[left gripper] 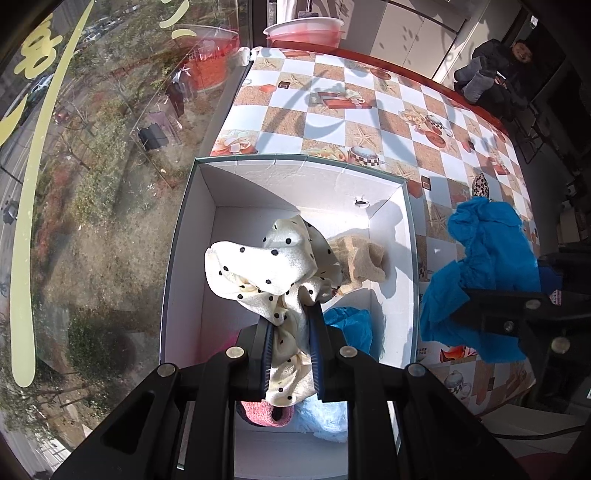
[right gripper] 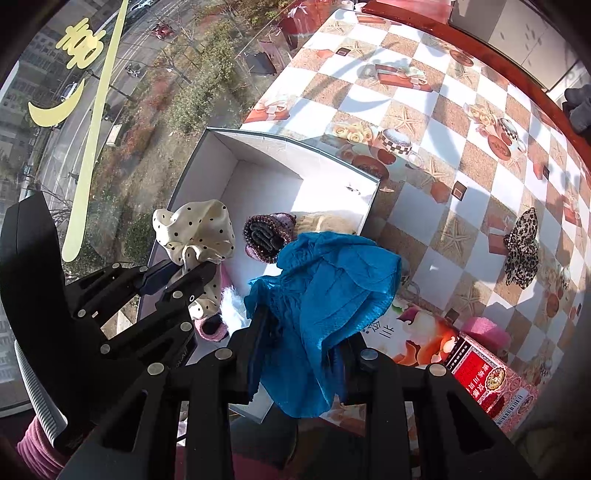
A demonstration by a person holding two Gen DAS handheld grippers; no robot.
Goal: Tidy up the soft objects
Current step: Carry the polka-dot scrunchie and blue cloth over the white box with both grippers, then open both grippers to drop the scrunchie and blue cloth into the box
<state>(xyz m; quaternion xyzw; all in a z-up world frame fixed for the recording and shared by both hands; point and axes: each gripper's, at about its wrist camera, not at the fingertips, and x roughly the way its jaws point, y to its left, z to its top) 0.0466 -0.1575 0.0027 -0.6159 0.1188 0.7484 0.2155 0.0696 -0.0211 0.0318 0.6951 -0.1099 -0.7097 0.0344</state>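
My left gripper (left gripper: 291,332) is shut on a cream polka-dot cloth (left gripper: 269,266) and holds it over the open white box (left gripper: 207,206). It also shows in the right wrist view (right gripper: 181,271), holding the cloth (right gripper: 199,229) above the box (right gripper: 258,147). My right gripper (right gripper: 299,343) is shut on a blue crinkled cloth (right gripper: 332,288) at the box's right wall; the cloth shows in the left wrist view (left gripper: 484,266) too. Inside the box lie a beige knit piece (left gripper: 364,264), a blue item (left gripper: 351,325), a pink knit piece (left gripper: 264,413) and a purple rolled item (right gripper: 266,236).
A leopard-print scrunchie (right gripper: 521,247) and a pink pad (right gripper: 480,328) lie on the checkered tablecloth (right gripper: 424,110) to the right. A red printed box (right gripper: 476,373) sits near the front. A window (left gripper: 92,184) borders the table's left. A pink basin (left gripper: 303,29) stands at the far end.
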